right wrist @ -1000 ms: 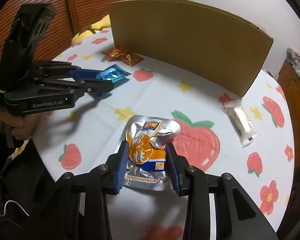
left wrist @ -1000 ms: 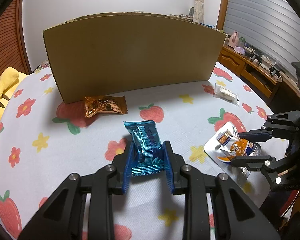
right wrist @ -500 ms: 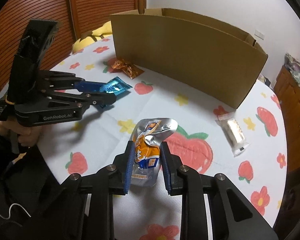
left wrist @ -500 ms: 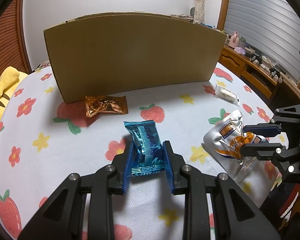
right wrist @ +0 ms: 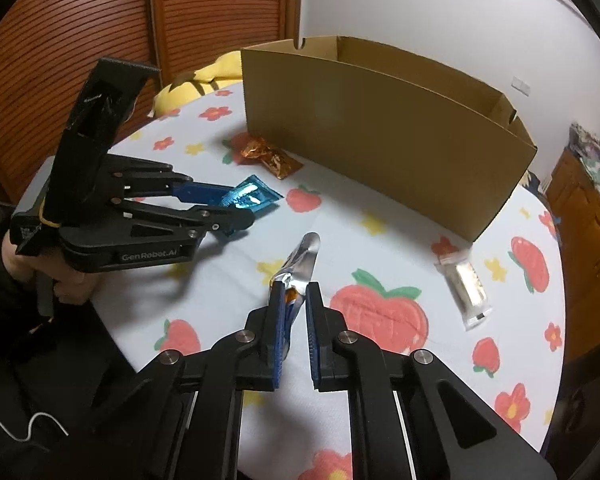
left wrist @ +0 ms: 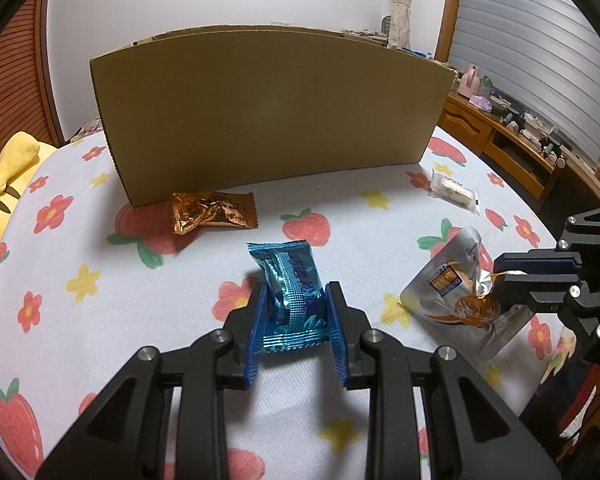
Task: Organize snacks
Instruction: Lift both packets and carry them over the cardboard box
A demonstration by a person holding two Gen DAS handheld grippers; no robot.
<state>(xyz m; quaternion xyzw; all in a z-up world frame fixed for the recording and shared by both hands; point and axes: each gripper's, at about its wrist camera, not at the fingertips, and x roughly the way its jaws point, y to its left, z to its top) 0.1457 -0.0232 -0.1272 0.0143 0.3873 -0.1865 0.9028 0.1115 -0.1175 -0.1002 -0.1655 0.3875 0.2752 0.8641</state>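
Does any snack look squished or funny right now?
Yes. The silver pouch is folded and crumpled, pinched in the right gripper, whose jaws have just been closing on it. The blue packet is clamped in the left gripper. The other snacks lie flat.

It was a room in a home. A fruit-print tablecloth, a yellow plush toy and a wooden sideboard showed it.

Your left wrist view looks down, close, over the flower-print tablecloth toward the tall brown cardboard box. Your right wrist view faces the same box from its right, angled down likewise. Both share cloth and box.
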